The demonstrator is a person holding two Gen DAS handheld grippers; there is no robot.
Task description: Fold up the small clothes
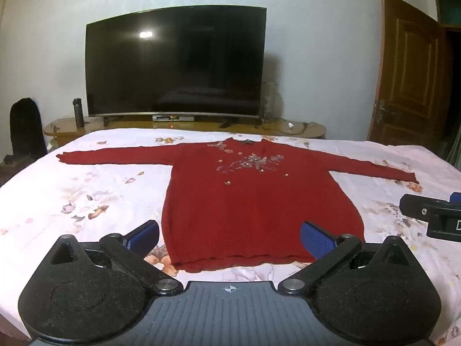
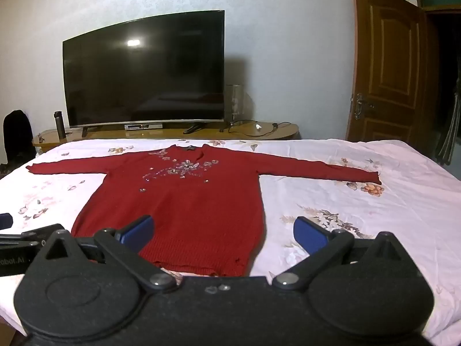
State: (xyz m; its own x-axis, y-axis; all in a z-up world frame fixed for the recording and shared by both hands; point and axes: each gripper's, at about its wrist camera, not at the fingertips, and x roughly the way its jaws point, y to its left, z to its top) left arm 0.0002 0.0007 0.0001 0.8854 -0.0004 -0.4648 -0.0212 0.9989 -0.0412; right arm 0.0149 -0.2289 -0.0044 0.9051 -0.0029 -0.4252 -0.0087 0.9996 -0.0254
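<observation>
Nothing was folded yet: the red sweater (image 1: 259, 201) lay flat mid-bed (image 1: 72, 187), sleeves spread toward both side edges, hem at the near edge. The left gripper (image 1: 229, 238) and right gripper (image 2: 223, 232) hovered by the hem, jaws wide and empty, so I judged every fold remained.

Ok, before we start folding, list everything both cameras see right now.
sweater: one, red with sequins, flat on bed, sleeves spread
bed sheet: one, white floral, under sweater
television: one, black, on cabinet beyond bed
cabinet: one, wooden, against wall
flask: one, dark, on cabinet left of television
door: one, brown, right, open
left gripper: fingers open, above hem
right gripper: fingers open, above the sweater's lower right edge
</observation>
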